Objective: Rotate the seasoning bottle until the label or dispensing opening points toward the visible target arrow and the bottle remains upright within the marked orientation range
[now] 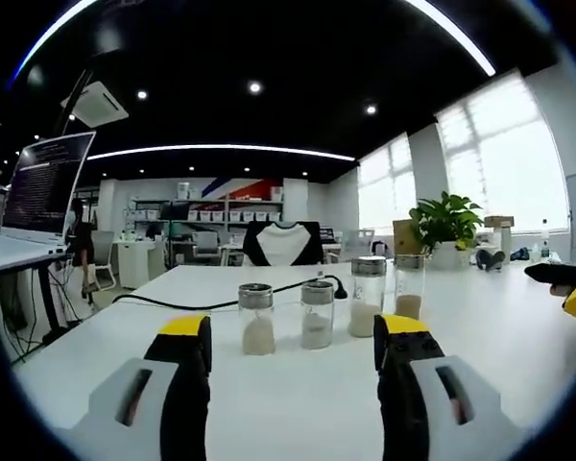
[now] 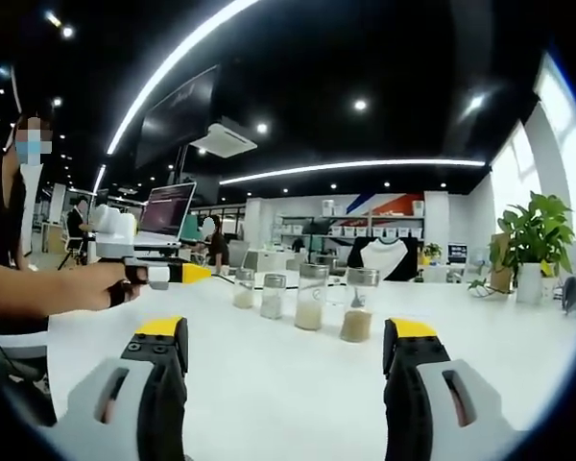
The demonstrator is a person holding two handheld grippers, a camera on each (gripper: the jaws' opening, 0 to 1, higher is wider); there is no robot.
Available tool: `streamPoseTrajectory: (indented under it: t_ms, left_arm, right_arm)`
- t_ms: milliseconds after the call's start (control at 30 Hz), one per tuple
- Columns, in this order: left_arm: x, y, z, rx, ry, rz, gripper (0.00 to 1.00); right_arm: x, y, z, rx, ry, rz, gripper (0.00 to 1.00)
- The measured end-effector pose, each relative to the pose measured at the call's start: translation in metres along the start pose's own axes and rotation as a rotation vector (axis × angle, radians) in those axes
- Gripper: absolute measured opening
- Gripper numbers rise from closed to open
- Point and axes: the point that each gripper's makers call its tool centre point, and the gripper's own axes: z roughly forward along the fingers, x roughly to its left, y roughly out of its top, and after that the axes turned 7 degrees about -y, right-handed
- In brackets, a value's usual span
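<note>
Several glass seasoning bottles with metal caps stand upright in a row on the white table (image 1: 298, 413). In the left gripper view they run from the nearest bottle (image 1: 257, 321) through a second (image 1: 317, 315) and a taller third (image 1: 368, 297) to the farthest (image 1: 409, 288). My left gripper (image 1: 293, 331) is open, short of the row, with nothing between its jaws. The right gripper view has the same row, from the far bottle (image 2: 243, 288) to the near one (image 2: 357, 305). My right gripper (image 2: 288, 331) is open and empty too. A hand holds the left gripper (image 2: 168, 274) at the left.
A black cable (image 1: 221, 300) runs across the table behind the bottles. A laptop (image 1: 48, 182) sits raised at the left, a potted plant (image 1: 446, 226) at the far right, and a chair (image 1: 283, 244) behind the table. The person's arm (image 2: 38, 290) reaches in.
</note>
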Motion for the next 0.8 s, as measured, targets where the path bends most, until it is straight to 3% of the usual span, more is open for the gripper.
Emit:
streamPoseTrajectory:
  t_ms: [200,367,600,667,800]
  left_arm:
    - [0.015,-0.008,0.014,0.001,0.024,0.006,0.65]
    - [0.020,0.001,0.026,-0.046,0.024,0.029,0.60]
    - [0.025,-0.008,0.047,-0.003,0.041,0.050,0.56]
    - [0.029,-0.016,0.054,0.027,0.040,0.029,0.55]
    - [0.035,-0.019,0.062,0.025,0.052,0.004,0.53]
  right_arm:
    - [-0.006,0.002,-0.002,-0.003,-0.020,-0.001,0.84]
    - [-0.010,0.004,-0.002,-0.012,-0.029,0.006,0.84]
    - [-0.010,0.002,-0.002,-0.008,-0.031,0.015,0.84]
    - [-0.010,0.003,-0.002,-0.009,-0.029,0.016,0.83]
    - [-0.012,0.002,-0.002,-0.007,-0.033,0.013,0.83]
